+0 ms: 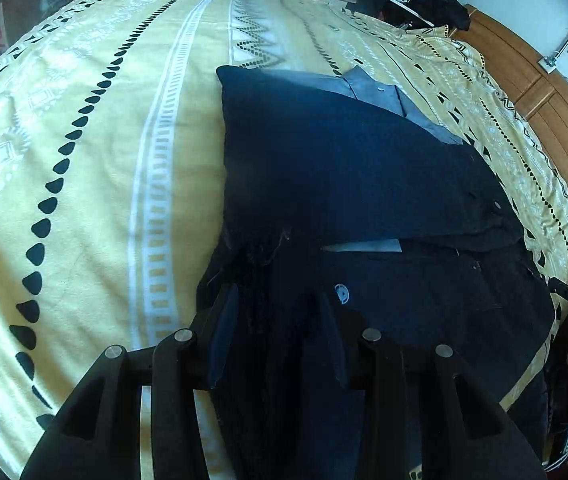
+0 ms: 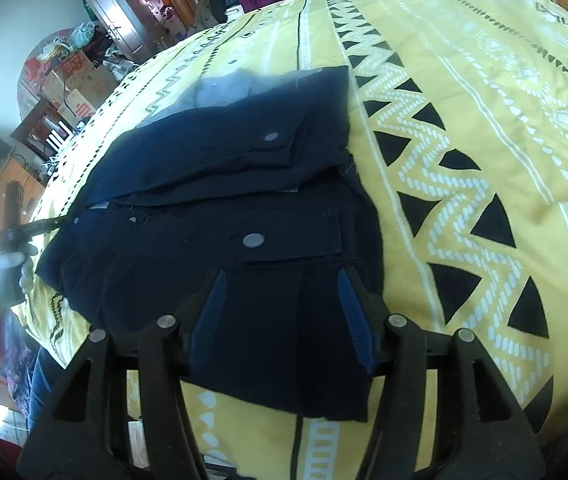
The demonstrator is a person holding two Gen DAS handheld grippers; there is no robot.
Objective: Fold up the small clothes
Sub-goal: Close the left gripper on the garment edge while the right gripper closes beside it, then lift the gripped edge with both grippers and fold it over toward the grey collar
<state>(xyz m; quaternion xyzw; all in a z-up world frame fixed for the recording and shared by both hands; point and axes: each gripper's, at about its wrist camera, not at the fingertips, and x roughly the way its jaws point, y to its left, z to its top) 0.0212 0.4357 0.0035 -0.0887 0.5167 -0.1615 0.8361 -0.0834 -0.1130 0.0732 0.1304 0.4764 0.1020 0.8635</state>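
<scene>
Your left gripper (image 1: pixel 280 312) sits at the near left edge of the dark navy garment (image 1: pixel 364 184), its fingers (image 1: pixel 226 320) spread apart with a bunched, frayed ridge of the cloth lying between them; you cannot tell whether either pad touches that ridge. The garment lies on the yellow patterned bedspread (image 1: pixel 104 160), which covers the whole working surface. From the left wrist view, the garment's far half is folded into a smooth dark panel, with a grey lining (image 1: pixel 380 92) showing at the far right corner. A pale round button (image 1: pixel 341 293) lies just beyond the gripper's right finger.

From the right wrist view, the same garment (image 2: pixel 212 184) spreads ahead of you, its far portion folded over the near portion. A flapped pocket with a grey snap (image 2: pixel 253 239) lies near the middle, and a second snap (image 2: pixel 272 136) sits on the folded layer farther away. Your right gripper (image 2: pixel 280 300) is over the near hem of the garment, its blue-padded fingers (image 2: pixel 212 304) held wide apart with flat cloth between them, pinching nothing. At the left edge of this view, your left hand (image 2: pixel 20 268) holds the other tool beside the garment's left edge.
</scene>
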